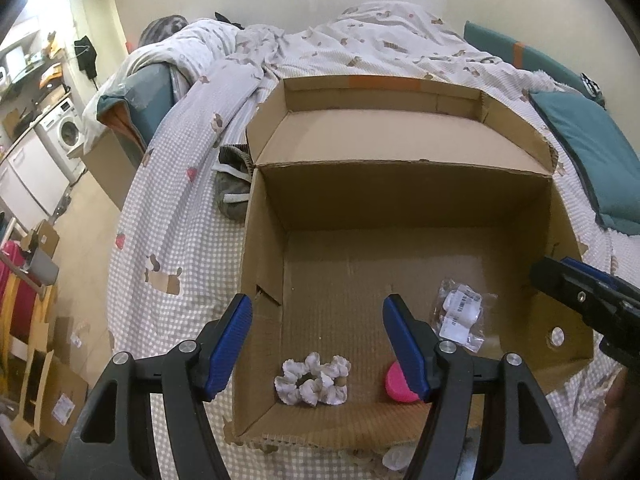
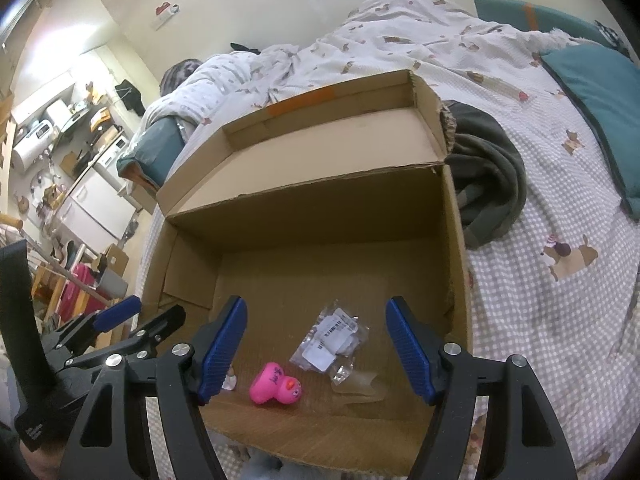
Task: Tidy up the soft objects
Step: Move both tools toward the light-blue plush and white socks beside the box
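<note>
An open cardboard box (image 1: 400, 200) (image 2: 320, 216) lies on the bed. On its floor are a white frilly scrunchie (image 1: 312, 380), a pink rubber duck (image 2: 276, 388) (image 1: 396, 386) and a clear plastic bag with white labels (image 1: 460, 316) (image 2: 332, 340). My left gripper (image 1: 317, 304) hangs open above the scrunchie, nothing between its blue pads. My right gripper (image 2: 316, 304) is open above the duck and the bag, also holding nothing. Each gripper shows at the edge of the other's view: the right gripper (image 1: 560, 270), the left gripper (image 2: 152, 312). The scrunchie (image 2: 230, 380) is mostly hidden in the right wrist view.
A dark grey-green garment (image 2: 488, 176) lies against the box's right wall, and a grey bundle (image 1: 232, 188) against its left. A teal pillow (image 1: 592, 160) and a rumpled duvet (image 1: 320, 52) fill the bed beyond. Left of the bed, cardboard boxes (image 1: 52, 396) clutter the floor.
</note>
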Motion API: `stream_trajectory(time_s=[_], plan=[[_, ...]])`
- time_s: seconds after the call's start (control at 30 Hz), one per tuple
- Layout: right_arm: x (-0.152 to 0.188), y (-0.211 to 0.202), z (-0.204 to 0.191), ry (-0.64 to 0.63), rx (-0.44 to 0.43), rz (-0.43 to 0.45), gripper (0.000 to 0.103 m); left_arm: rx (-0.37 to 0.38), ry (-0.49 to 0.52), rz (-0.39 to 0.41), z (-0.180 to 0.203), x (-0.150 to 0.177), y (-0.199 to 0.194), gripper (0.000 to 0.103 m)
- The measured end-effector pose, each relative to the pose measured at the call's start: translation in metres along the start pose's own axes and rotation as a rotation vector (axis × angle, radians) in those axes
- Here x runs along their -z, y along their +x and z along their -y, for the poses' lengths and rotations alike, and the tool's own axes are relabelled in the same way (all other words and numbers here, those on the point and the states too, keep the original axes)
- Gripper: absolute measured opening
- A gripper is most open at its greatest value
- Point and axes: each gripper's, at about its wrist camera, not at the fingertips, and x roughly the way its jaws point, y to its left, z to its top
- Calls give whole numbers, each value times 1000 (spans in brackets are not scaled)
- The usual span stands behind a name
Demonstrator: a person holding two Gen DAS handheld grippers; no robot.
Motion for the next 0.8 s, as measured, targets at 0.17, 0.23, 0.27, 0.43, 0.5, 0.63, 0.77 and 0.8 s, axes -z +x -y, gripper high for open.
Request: stream_trajectory(time_s=[0.17, 0.23, 0.27, 0.43, 0.5, 0.63, 0.77, 0.8], plan=[[3, -8, 3, 5, 16, 5, 76, 4, -9, 8, -5, 3, -10, 65], [5, -11, 4, 9, 25, 3, 76, 5, -15, 13, -7, 4, -13, 65], [6, -13, 4, 10, 27, 1, 76, 4, -19, 14, -8, 5, -16, 65], [11, -23, 1, -6, 36, 4, 76, -14, -29, 6, -15, 15, -25, 65], [14, -26, 0, -14, 38, 4, 76, -17, -36, 1, -18, 21, -28, 65], [23, -31, 0, 0, 32, -7, 76, -24, -47, -4, -22, 32, -36, 65], [32, -39, -2, 0, 30, -8, 76, -21, -65, -13, -26, 40, -42, 65], [35, -42, -2, 0, 31, -7, 76, -19, -70, -13, -26, 42, -44, 65]])
